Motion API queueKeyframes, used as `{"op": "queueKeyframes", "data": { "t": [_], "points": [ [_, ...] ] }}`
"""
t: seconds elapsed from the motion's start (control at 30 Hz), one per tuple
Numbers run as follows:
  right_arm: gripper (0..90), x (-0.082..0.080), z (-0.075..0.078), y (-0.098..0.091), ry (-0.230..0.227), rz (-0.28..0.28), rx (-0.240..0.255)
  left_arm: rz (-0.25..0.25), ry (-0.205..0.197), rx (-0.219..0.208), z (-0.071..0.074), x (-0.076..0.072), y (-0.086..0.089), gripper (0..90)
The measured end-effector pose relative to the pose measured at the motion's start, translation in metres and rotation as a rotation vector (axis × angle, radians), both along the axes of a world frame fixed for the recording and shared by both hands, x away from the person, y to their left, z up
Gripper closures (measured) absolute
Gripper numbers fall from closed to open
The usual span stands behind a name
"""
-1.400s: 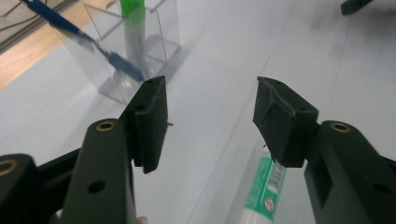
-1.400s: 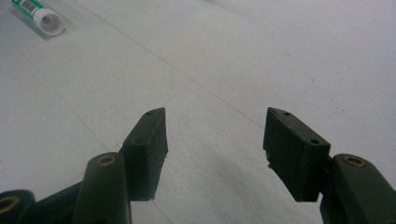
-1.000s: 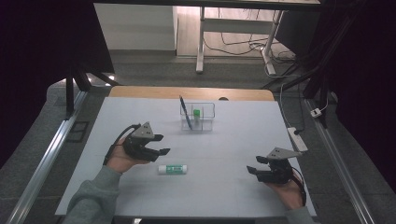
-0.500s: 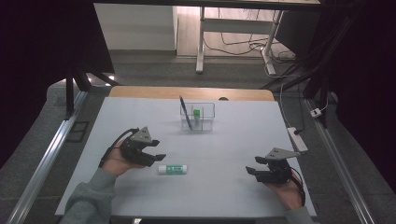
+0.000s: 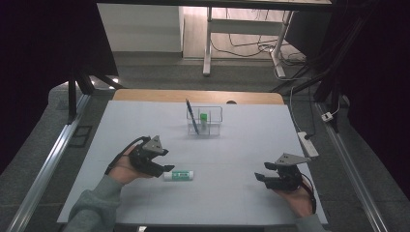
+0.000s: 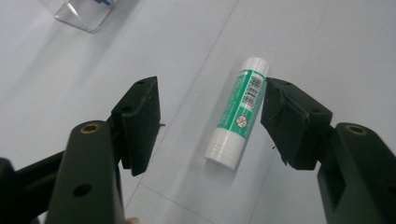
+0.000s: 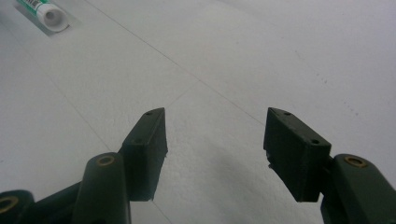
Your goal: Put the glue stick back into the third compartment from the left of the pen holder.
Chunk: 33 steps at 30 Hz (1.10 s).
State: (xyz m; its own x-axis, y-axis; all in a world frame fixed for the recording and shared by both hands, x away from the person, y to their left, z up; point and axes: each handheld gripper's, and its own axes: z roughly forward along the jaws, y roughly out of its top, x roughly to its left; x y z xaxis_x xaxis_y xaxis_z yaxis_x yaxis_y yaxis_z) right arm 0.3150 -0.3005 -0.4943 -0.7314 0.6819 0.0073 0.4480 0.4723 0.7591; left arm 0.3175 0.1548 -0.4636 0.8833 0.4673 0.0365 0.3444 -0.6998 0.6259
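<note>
Glue stick (image 6: 239,112), light, rigid, smooth-walled, lying flat on worktop (image 5: 241,145) between gaping left tongs (image 6: 210,121), best taken mid-barrel; right tongs (image 7: 215,144) open, empty, well apart.

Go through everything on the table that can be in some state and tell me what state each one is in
glue stick: capped, lying flat on the table, not gripped
left gripper: open, jaws just been widening, glue stick between them
right gripper: open, nothing between its jaws
clear organizer: upright, holding a pen and a green item
pen: leaning in the organizer
</note>
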Motion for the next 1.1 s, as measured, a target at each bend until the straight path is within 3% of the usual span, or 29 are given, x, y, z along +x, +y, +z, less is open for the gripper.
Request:
{"op": "queueKeyframes", "data": {
  "t": [0.7, 1.1],
  "points": [
    [39.4, 0.000, -0.001, 0.001, 0.001, 0.005, -0.007, -0.086, 0.079, 0.190, -0.025, 0.000, -0.031, 35.1],
    [39.4, 0.000, -0.001, 0.001, 0.001, 0.005, -0.009, -0.116, 0.087, 0.241, -0.034, -0.001, -0.038, 38.7]
  ]
}}
